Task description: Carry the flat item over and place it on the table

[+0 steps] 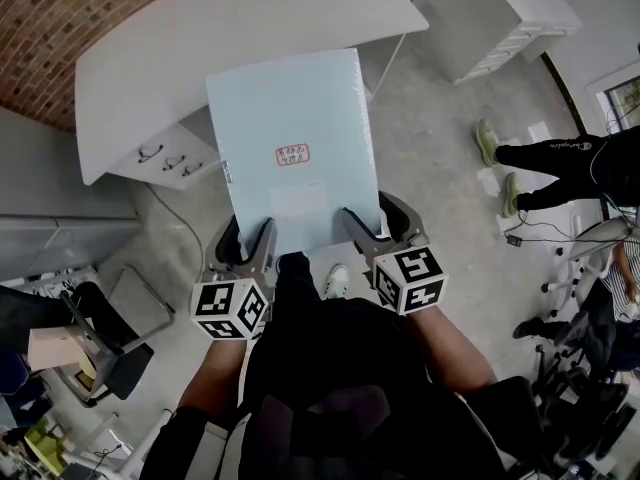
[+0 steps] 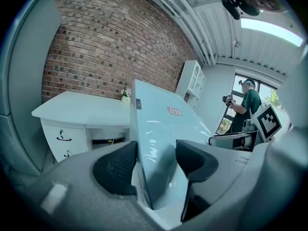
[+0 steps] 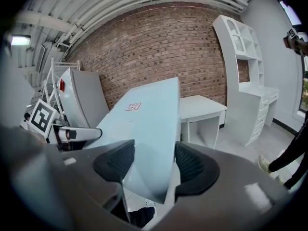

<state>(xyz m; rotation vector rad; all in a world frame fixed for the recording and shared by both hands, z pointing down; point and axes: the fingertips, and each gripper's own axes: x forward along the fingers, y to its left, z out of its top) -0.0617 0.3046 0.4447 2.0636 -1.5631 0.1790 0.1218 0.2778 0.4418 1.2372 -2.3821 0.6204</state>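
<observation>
A pale blue flat board (image 1: 295, 148) with a small red-printed label is held level in the air in front of me. My left gripper (image 1: 262, 240) is shut on its near left corner, and my right gripper (image 1: 352, 226) is shut on its near right corner. In the left gripper view the board (image 2: 161, 129) runs out between the black pads (image 2: 116, 167). In the right gripper view the board (image 3: 144, 124) sits between the pads (image 3: 192, 165) too. The white table (image 1: 170, 38) lies just beyond the board's far edge, against the brick wall.
White drawers (image 1: 165, 153) hang under the table's left side. A grey cabinet (image 1: 45, 193) stands at the left, with a chair (image 1: 115, 348) beside me. A white shelf unit (image 1: 510, 13) stands at the right. Another person (image 1: 560, 168) stands on the right, near cables on the floor.
</observation>
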